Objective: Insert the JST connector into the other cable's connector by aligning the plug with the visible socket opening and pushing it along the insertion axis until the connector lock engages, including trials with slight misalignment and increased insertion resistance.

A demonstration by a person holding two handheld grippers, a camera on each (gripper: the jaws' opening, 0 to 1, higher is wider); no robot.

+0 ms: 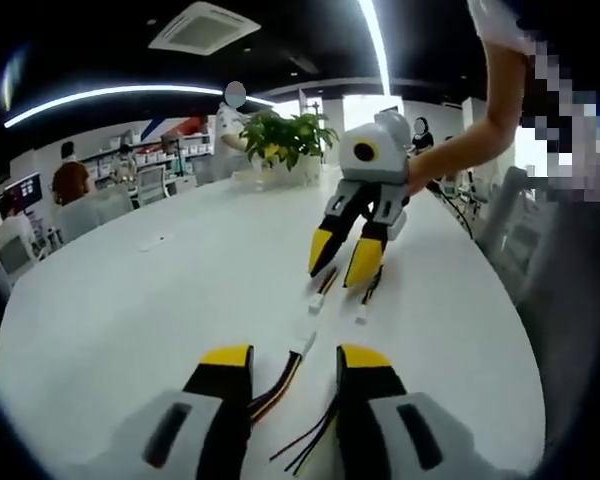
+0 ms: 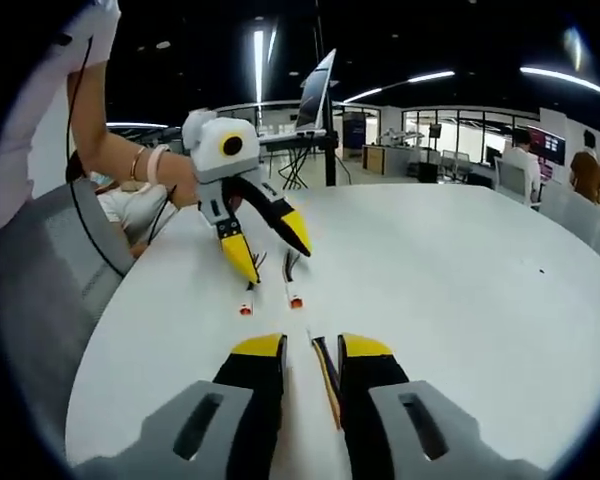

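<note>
Nothing was mated: both cables lay loose on the white table (image 1: 130,300). The left gripper (image 1: 296,362) stood spread over the near cable (image 1: 280,385), whose plug (image 1: 307,343) pointed at the far connectors (image 1: 317,303). Beyond them the right gripper (image 1: 345,262) hung spread, pinching nothing (socket opening too small to read).

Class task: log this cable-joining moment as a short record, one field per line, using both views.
Surface: white table
Left tool: open, wired cable lying between its jaws
Right tool: open, over its own cable
Connectors: two small plugs lying apart, not joined
Background: potted plant
</note>
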